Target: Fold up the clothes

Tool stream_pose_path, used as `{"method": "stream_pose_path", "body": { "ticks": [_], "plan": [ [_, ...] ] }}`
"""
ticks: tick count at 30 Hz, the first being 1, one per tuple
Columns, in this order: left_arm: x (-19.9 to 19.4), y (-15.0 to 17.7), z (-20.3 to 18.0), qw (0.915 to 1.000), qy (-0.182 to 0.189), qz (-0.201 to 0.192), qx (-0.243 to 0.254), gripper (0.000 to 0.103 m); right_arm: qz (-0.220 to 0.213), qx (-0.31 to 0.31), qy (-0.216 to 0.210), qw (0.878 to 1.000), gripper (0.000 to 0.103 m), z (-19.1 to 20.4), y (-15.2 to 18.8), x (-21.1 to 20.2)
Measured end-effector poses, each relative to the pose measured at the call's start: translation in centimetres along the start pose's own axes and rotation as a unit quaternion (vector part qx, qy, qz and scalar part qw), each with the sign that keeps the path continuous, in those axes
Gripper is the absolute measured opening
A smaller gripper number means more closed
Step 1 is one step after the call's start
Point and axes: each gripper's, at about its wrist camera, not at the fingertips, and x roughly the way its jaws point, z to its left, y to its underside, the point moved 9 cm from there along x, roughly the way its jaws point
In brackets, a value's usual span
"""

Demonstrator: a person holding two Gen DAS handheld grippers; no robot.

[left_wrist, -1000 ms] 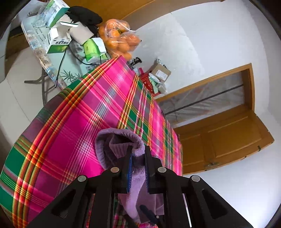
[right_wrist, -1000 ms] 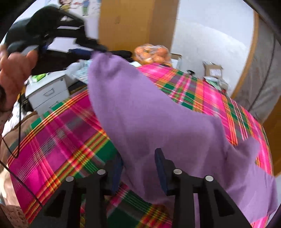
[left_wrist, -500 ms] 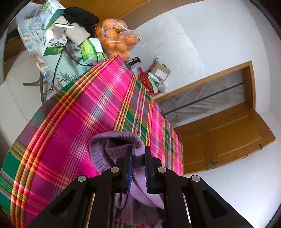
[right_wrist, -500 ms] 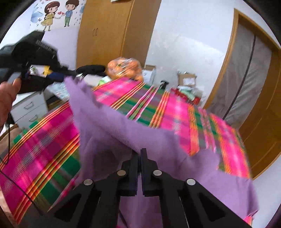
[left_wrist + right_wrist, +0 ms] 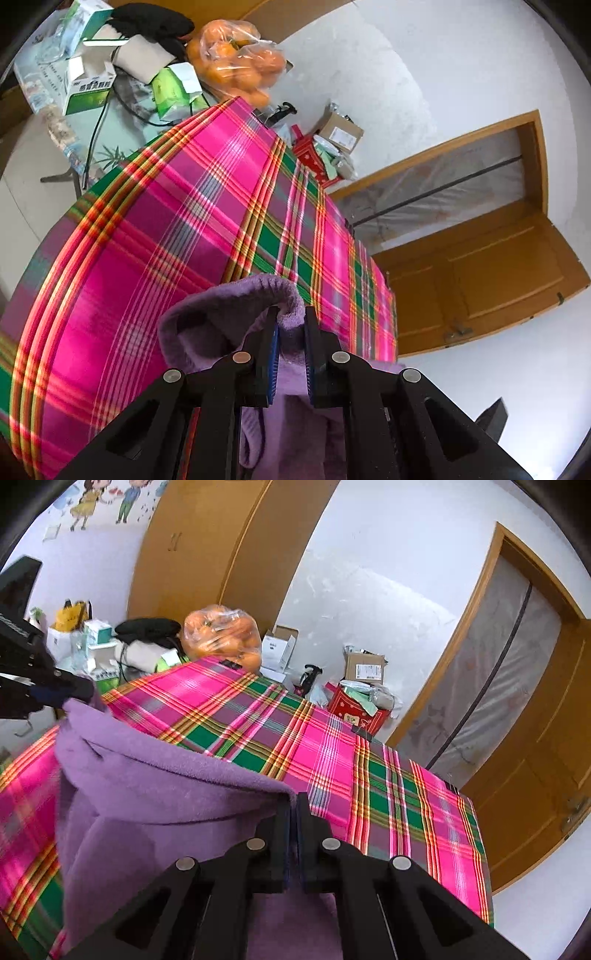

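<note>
A purple fleece garment (image 5: 155,812) hangs between both grippers above a table under a pink and green plaid cloth (image 5: 332,746). My right gripper (image 5: 293,802) is shut on the garment's upper edge, its jaws pressed together on the fabric. My left gripper (image 5: 290,314) is shut on a thick rolled hem of the same purple garment (image 5: 221,314), with fleece bunched between its pads. In the right wrist view the left gripper (image 5: 79,692) shows at the far left, holding the garment's other corner up.
Beyond the plaid cloth (image 5: 166,236) a side table carries a bag of oranges (image 5: 221,637), green and white boxes (image 5: 88,92) and a black item (image 5: 147,627). Cardboard boxes (image 5: 364,668) and a red box (image 5: 356,710) sit by the wall. A wooden door (image 5: 535,738) stands right.
My right gripper closed on the garment's edge and lifted it up and back. The left gripper kept its hold and drifted sideways, so the garment now stretches between them.
</note>
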Motion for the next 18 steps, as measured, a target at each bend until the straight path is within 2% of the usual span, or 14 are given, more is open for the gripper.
{"method": "stream_pose_path", "body": {
  "ticks": [18],
  "plan": [
    [5.1, -4.8, 2.3, 0.9984, -0.053, 0.0, -0.016, 0.012, 0.019, -0.074, 0.026, 0.997, 0.003, 1.1, -3.6, 9.4]
  ]
}}
